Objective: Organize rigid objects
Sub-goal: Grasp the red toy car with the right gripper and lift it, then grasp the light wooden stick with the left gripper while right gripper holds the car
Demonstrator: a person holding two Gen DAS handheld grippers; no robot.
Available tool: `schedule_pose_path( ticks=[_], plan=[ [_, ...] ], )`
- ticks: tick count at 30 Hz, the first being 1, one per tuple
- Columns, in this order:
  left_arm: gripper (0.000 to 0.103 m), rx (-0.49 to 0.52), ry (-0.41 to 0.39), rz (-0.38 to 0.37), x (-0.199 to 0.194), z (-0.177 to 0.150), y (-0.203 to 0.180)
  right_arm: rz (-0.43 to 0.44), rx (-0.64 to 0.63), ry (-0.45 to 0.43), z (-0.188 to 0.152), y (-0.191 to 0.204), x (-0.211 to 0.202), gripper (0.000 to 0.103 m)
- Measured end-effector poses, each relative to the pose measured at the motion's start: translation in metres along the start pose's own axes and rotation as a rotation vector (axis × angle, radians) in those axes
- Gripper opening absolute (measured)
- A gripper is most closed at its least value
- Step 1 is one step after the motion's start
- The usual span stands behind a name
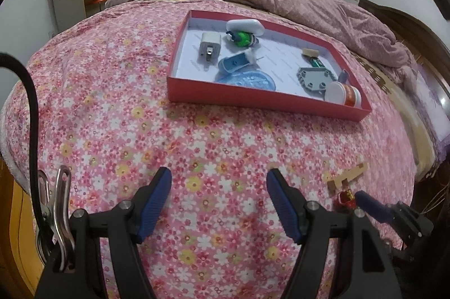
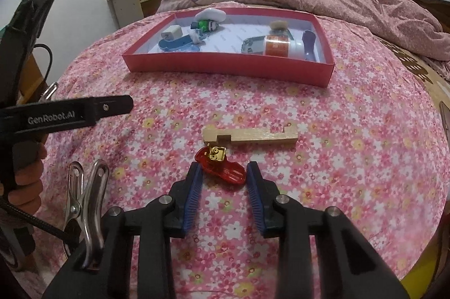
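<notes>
The red transparent toy car (image 2: 222, 168) lies on the flowered bedspread (image 2: 337, 158) right at the tips of the right tongs (image 2: 223, 172), its rear end between the two blue pads, which stand apart on either side and do not yet press it, so these tongs are open and hold nothing. Just beyond the car, touching or nearly touching its gold-trimmed front, lies a notched wooden block (image 2: 250, 134). To grip well, the tongs should probably slide a little further forward so the pads bracket the car's middle rather than its tail, then close squarely across its width; the smooth plastic may twist or squirt out if pinched at the tapered end, and pushing too far could shove the block. Farther ahead sits the red tray (image 2: 225, 65), already holding a charger, a bottle and other small items, the likely destination. The left tongs (image 1: 219, 186) hover wide open over bare bedspread, empty, with the car off to their right.
</notes>
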State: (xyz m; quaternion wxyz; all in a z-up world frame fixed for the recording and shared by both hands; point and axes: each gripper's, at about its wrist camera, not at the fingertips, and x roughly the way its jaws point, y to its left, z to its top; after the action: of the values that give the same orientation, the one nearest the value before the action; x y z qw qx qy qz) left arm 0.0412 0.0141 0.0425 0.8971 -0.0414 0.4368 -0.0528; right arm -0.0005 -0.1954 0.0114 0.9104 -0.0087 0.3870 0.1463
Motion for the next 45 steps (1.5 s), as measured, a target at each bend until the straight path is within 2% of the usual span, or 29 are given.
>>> schedule_pose_path(
  ticks=[6,15,22,24,29,34,42,45],
  plan=[
    [0.074,0.006,0.010,-0.024,0.000,-0.001,-0.011,-0.039,0.005,-0.061,0.002,-0.013,-0.023,0.033],
    [0.074,-0.033,0.079,-0.127,0.009,0.003,-0.054,-0.115,0.140,-0.102,0.002,-0.069,-0.040,0.033],
    [0.074,-0.067,0.142,-0.128,0.026,0.008,-0.096,-0.134,0.178,-0.118,0.000,-0.096,-0.044,0.033],
    [0.074,-0.067,0.150,-0.115,0.031,0.007,-0.107,-0.135,0.189,-0.127,-0.001,-0.102,-0.046,0.033],
    [0.090,-0.049,0.119,-0.065,0.038,0.005,-0.128,-0.128,0.221,-0.154,-0.006,-0.116,-0.049,0.033],
    [0.097,-0.034,0.072,0.013,0.046,0.002,-0.144,-0.113,0.253,-0.162,-0.012,-0.125,-0.048,0.034],
    [0.100,-0.038,0.034,0.093,0.055,-0.001,-0.159,-0.095,0.283,-0.176,-0.017,-0.133,-0.048,0.034],
    [0.099,0.002,0.031,0.124,0.055,-0.005,-0.162,-0.087,0.287,-0.175,-0.018,-0.134,-0.047,0.034]
  ],
)
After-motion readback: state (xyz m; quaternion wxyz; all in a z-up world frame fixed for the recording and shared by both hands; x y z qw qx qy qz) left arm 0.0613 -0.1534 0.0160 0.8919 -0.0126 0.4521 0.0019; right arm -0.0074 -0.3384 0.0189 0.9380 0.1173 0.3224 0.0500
